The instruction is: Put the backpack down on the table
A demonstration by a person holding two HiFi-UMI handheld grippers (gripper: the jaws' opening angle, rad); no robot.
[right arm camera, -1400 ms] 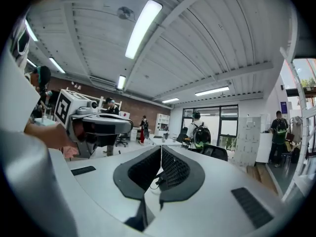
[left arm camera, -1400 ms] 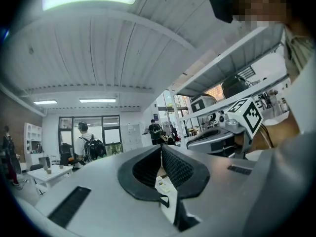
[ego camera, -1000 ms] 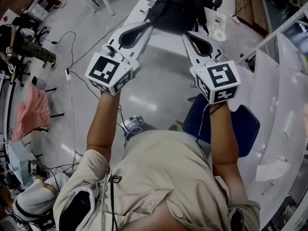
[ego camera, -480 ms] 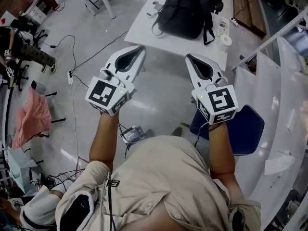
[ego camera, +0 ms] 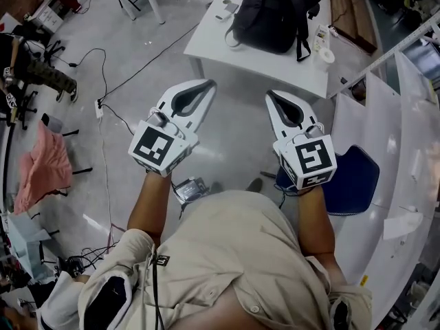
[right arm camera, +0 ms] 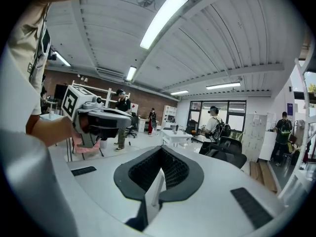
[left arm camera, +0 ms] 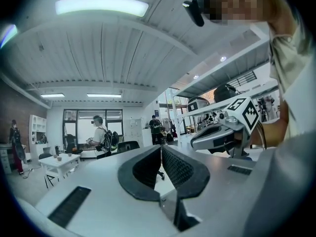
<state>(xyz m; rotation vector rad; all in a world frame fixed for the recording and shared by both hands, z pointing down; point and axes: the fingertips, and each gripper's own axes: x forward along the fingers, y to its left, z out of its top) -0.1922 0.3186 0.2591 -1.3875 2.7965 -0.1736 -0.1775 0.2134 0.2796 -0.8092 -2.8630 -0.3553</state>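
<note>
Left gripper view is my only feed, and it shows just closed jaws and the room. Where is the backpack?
Observer: In the head view the backpack sits on the white table.
Operator: Is either gripper on it?
Observer: No. The left gripper and the right gripper hang over the floor, short of the table's near edge.
Operator: What about the right jaws?
Observer: The right gripper view shows them shut, with nothing between them.
</note>
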